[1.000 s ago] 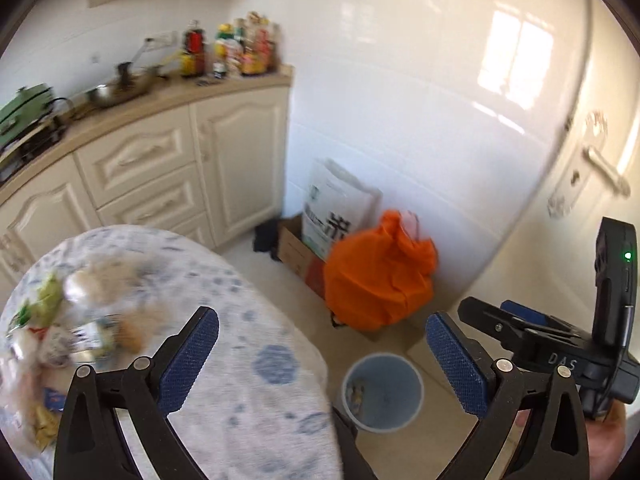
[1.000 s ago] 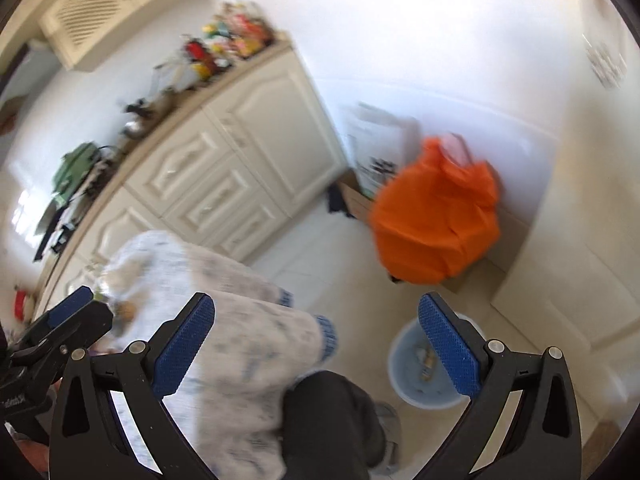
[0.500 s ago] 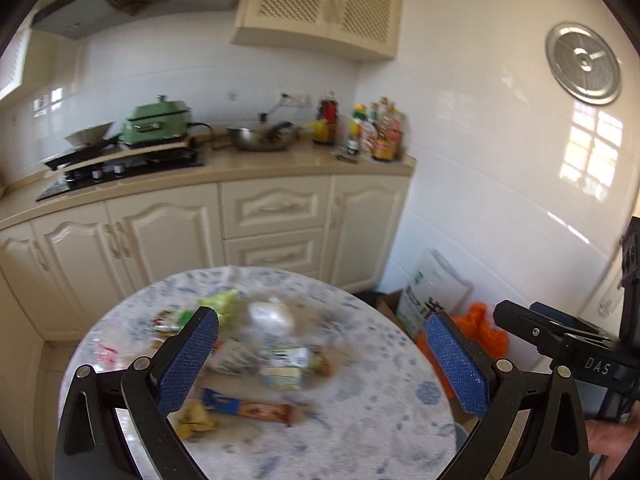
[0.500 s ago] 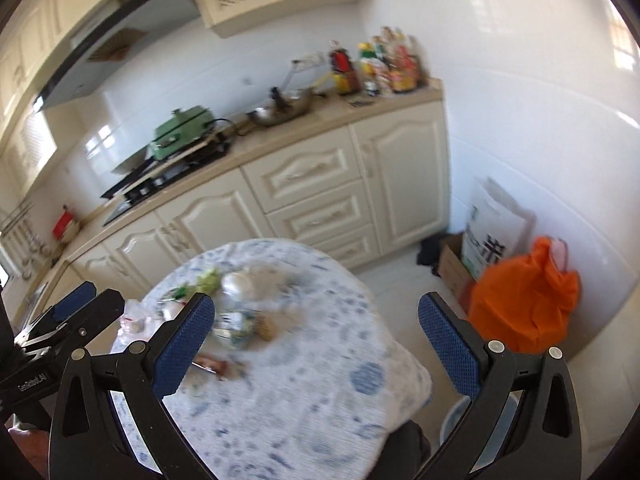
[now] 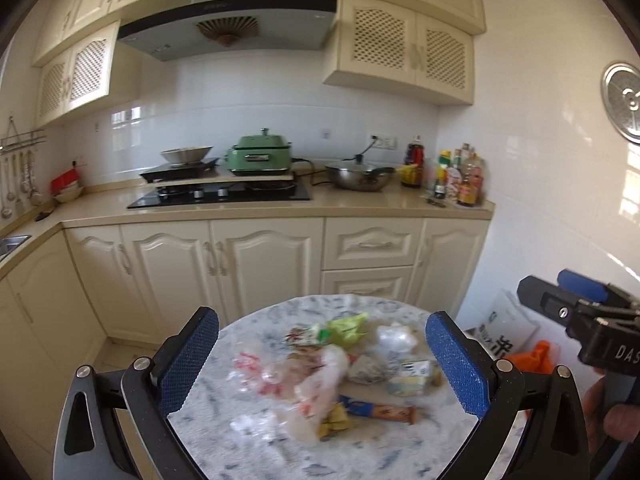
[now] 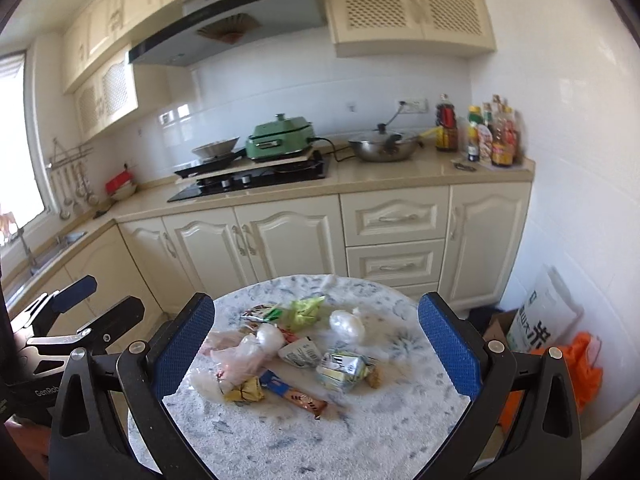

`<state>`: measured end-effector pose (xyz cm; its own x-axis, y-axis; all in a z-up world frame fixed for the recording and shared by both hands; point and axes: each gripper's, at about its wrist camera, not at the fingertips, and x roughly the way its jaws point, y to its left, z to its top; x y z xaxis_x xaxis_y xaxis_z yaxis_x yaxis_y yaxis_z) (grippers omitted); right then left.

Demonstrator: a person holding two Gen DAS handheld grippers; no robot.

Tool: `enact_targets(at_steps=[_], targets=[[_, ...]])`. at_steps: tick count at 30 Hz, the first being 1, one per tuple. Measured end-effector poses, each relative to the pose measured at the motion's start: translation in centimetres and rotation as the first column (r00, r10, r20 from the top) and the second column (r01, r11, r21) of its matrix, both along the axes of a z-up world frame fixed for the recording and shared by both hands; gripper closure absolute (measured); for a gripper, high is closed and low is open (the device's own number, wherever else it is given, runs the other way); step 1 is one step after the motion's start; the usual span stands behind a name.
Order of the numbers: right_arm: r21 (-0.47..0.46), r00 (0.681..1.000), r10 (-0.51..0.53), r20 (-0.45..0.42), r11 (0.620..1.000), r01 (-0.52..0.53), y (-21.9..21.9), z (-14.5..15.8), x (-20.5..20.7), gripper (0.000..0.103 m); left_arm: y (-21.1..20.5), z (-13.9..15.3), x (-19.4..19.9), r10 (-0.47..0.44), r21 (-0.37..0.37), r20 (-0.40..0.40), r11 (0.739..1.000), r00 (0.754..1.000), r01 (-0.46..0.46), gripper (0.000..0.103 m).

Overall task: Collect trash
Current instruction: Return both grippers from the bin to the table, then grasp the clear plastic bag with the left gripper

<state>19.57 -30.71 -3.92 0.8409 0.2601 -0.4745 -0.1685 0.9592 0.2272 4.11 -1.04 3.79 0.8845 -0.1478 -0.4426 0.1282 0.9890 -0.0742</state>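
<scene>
The right gripper (image 6: 316, 356) is spread wide with nothing between its blue pads (image 6: 448, 350), hovering above the near edge of a small round table (image 6: 400, 428) covered in a blue-flecked white cloth. The left gripper (image 5: 320, 364) is likewise wide apart and empty, held beside it at about the same height; each one shows at the margin of the other's view.

The trash sits in a loose heap just ahead of and below both grippers, toward the middle of the table. In the right wrist view the pieces read clearly: a long snack wrapper (image 6: 294, 394) in blue and brown lies nearest, its long axis running diagonally from near-left-centre toward the right; a yellow crumpled wrapper (image 6: 244, 393) touches its left end. A flattened drink carton (image 6: 344, 370) lies to the right, a silver pouch (image 6: 301, 354) behind it, a clear plastic bag (image 6: 244, 352) to the left, a white plastic ball (image 6: 347, 325) and a green wrapper (image 6: 304, 310) at the back.

By my reading, no piece is picked yet. The carton lies on the right gripper's side, the plastic bag on the left's; either must drop forward and down to reach.

Beyond the table stand cream cabinets (image 6: 288, 240), a hob (image 6: 256, 182) and an orange bag (image 6: 588, 368) on the floor.
</scene>
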Motion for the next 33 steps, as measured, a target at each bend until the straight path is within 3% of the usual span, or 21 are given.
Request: enact_targets(at_steps=[5,10,18,26,28,31,33], targets=[[-0.062,1.0,0.016,-0.026,0.998,-0.018,1.9,-1.1,1.0,0.0,1.0,-2.5,0.0,0.034,0.012,-0.038,0.999,0.999,-0.034,0.001],[-0.096,0.993,0.02,-0.115,0.995,-0.032,2.2,-4.1,2.7,0.0,0.9,-5.0,1.9,0.044,0.033,-0.114,0.999,0.992,-0.04,0.001],[-0.121,0.953,-0.005,-0.301,0.992,-0.033,1.2,-10.7,5.5,0.0,-0.5,-9.7,9.4,-0.008,0.04,-0.258,0.999,0.966,0.018,0.001],[-0.116,0.916,-0.023,-0.4,0.993,-0.026,0.1,-14.6,7.3,0.0,-3.5,-14.2,17.3,-0.055,0.074,-0.34,0.994,0.939,0.085,0.001],[-0.113,0.911,-0.023,-0.411,0.993,-0.025,-0.2,-15.0,7.5,0.0,-4.4,-15.1,19.5,-0.069,0.08,-0.362,0.991,0.93,0.105,0.005],[-0.113,0.907,-0.024,-0.421,0.993,-0.026,-0.3,-15.4,7.8,0.0,-5.8,-17.2,22.8,-0.085,0.093,-0.417,0.986,0.905,0.135,0.021],[-0.109,0.905,-0.022,-0.426,0.994,-0.027,-0.4,-15.8,8.1,0.0,-6.7,-18.3,24.8,-0.067,0.129,-0.437,0.982,0.897,0.137,0.023]])
